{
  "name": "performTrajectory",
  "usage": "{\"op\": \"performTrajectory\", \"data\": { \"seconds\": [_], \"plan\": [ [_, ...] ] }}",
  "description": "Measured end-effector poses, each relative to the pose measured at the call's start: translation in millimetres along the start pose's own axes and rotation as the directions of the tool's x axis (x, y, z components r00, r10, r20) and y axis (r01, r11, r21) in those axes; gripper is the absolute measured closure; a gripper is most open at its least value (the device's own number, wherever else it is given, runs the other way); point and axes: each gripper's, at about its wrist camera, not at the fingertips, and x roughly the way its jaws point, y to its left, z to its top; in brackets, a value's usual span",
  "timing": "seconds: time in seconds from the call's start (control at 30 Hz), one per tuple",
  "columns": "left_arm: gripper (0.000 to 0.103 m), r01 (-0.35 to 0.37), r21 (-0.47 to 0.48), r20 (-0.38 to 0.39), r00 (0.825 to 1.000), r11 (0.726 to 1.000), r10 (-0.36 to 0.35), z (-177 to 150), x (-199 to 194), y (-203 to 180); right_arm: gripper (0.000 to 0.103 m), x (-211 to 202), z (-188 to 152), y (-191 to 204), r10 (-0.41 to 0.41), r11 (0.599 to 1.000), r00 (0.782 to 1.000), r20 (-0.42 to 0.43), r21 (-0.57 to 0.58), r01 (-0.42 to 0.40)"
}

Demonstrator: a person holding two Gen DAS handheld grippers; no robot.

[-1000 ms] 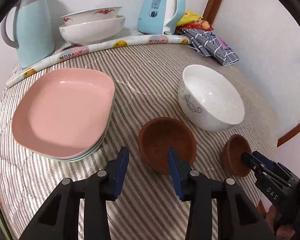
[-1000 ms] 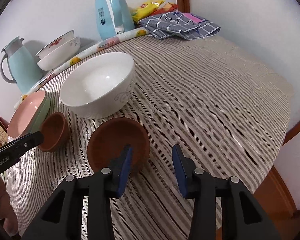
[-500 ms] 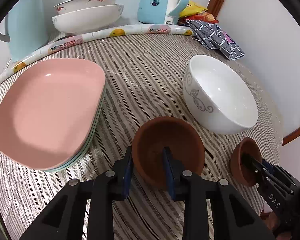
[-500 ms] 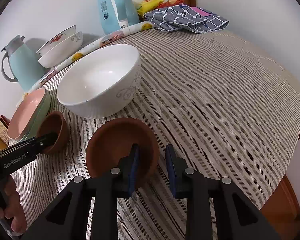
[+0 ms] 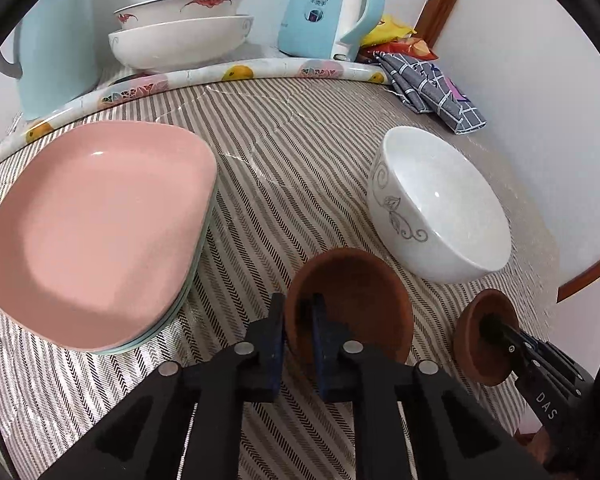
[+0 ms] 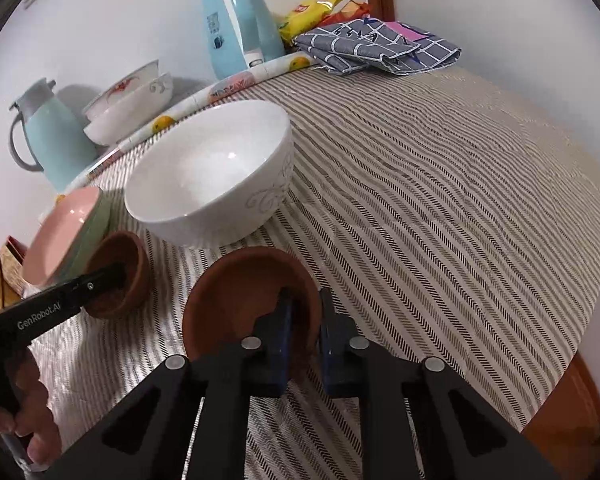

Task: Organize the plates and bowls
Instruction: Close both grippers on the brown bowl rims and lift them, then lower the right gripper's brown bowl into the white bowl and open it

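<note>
Your striped-cloth round table (image 5: 284, 184) fills the frame. The pink rounded plate (image 5: 96, 224) sits left, the white ceramic bowl (image 5: 440, 208) right. At the bottom, your left gripper (image 5: 298, 332) and right gripper (image 6: 303, 320) have just closed, each pinching one brown clay bowl's rim (image 5: 352, 304) (image 6: 244, 292).

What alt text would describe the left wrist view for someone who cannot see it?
The left gripper is shut on the rim of a brown bowl on a striped tablecloth. A pink plate lies left; a white bowl stands right.
</note>
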Motion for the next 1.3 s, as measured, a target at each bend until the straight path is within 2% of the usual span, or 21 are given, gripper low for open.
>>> {"op": "performTrajectory", "data": {
  "seconds": [0.17,0.63,0.9,1.3],
  "plan": [
    [0.094,0.026,0.000,0.012,1.000,1.000,-0.026,-1,-10,-1,0.094,-8,-1,-1,0.021,1.000,1.000,0.009,0.014,-0.021],
    [0.094,0.039,0.002,0.027,0.999,0.999,-0.039,-6,-33,-1,0.094,-34,0,7,-0.003,1.000,0.998,0.056,-0.009,0.003],
    [0.094,0.046,-0.017,0.036,0.998,0.999,-0.045,-6,-45,3,0.094,-59,14,10,-0.007,1.000,0.994,0.109,-0.010,0.008],
    [0.094,0.062,-0.039,0.073,0.996,0.997,-0.059,11,-63,8,0.094,-57,51,23,-0.004,0.999,0.991,0.132,-0.036,0.009]
  ]
}}
